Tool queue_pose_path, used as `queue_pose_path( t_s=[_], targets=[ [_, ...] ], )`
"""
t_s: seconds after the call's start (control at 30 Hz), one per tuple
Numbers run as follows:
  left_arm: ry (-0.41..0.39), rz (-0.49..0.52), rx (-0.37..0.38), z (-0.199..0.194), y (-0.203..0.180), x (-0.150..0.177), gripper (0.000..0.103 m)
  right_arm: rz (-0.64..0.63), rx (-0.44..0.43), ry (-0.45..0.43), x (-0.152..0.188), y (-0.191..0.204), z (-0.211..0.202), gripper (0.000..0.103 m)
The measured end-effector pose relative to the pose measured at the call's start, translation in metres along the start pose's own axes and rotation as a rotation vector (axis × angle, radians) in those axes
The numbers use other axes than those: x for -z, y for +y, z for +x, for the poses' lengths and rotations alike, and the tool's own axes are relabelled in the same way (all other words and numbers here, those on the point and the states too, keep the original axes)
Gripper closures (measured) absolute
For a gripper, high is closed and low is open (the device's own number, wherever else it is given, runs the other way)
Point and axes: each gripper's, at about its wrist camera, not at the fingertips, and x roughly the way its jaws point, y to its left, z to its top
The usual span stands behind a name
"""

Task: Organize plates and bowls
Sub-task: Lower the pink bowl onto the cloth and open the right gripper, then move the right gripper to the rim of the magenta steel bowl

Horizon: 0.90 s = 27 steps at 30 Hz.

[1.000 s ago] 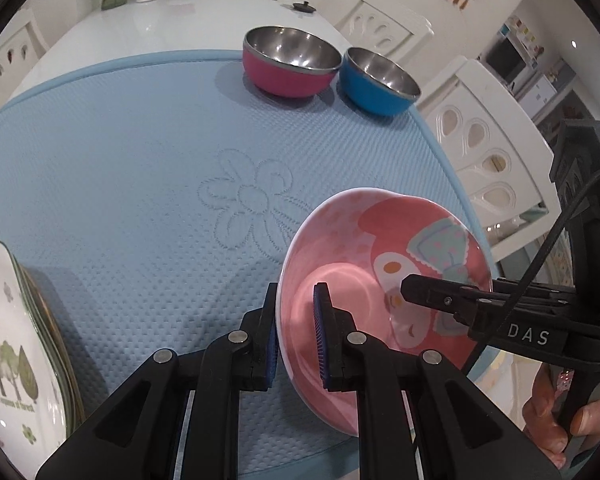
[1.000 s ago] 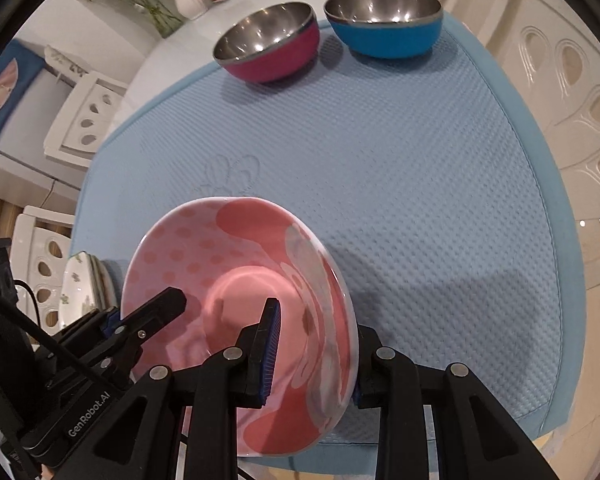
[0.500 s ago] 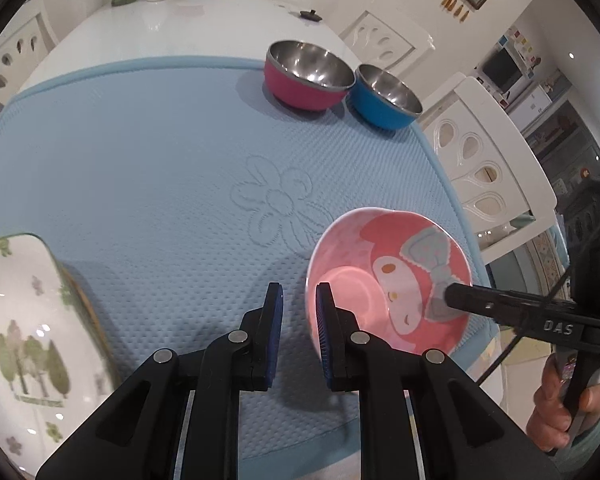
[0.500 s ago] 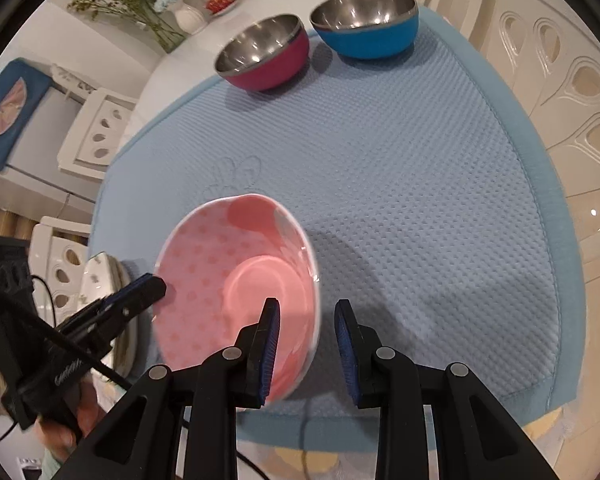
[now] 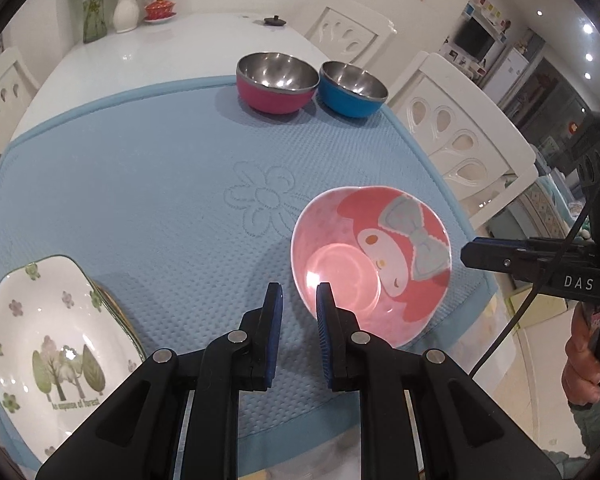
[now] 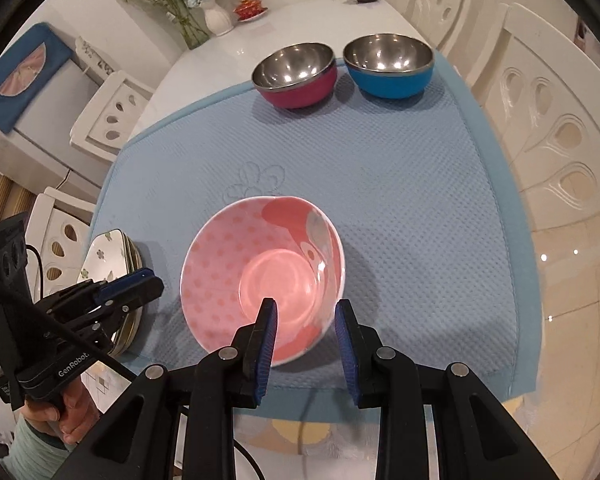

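On quilted blue mat (image 5: 148,184), glossy round pink bowl (image 6: 260,276), both grippers' fingers released.

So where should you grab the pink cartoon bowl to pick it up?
Pinch the thin near rim of the pink cartoon bowl, one finger inside and one outside, coming from the mat's near edge. It sits upright and open, and the right gripper is already open there.

A light blue mat (image 5: 148,168) with a stitched flower (image 5: 262,200) covered the white tabletop (image 5: 172,44), where a white vase (image 6: 217,19) of flowers and a small red lidded dish (image 6: 250,7) stood, and white chairs (image 6: 548,120) stood around.
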Motion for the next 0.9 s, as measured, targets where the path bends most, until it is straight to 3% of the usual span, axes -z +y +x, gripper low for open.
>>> queue_pose_path(
  t_s=[0.27,0.33,0.4,0.43,0.63,0.7,0.77,0.9],
  targets=[
    [-0.06,0.037,0.033,-0.019,0.0,-0.012,0.087,0.058,0.051,-0.107,-0.01,-0.008,-0.034,0.074],
    [-0.074,0.047,0.03,-0.022,-0.003,-0.019,0.087,0.078,0.045,-0.132,-0.013,-0.01,-0.041,0.062],
    [-0.083,0.046,0.034,-0.024,-0.005,-0.027,0.082,0.114,0.027,-0.167,-0.016,-0.017,-0.049,0.049],
    [-0.09,0.045,0.035,-0.025,-0.006,-0.031,0.073,0.124,0.02,-0.175,-0.018,-0.019,-0.051,0.049],
    [-0.13,0.021,0.045,-0.025,-0.008,-0.058,0.064,0.206,-0.05,-0.195,-0.038,-0.039,-0.059,0.049],
    [-0.137,-0.007,0.048,-0.023,-0.007,-0.068,0.062,0.21,-0.048,-0.195,-0.046,-0.044,-0.06,0.049],
    [-0.146,-0.03,0.051,-0.021,-0.007,-0.077,0.052,0.209,-0.045,-0.201,-0.055,-0.049,-0.063,0.049],
    [-0.187,-0.019,0.033,-0.019,-0.013,-0.095,0.047,0.205,-0.039,-0.206,-0.077,-0.058,-0.065,0.049]
  ],
)
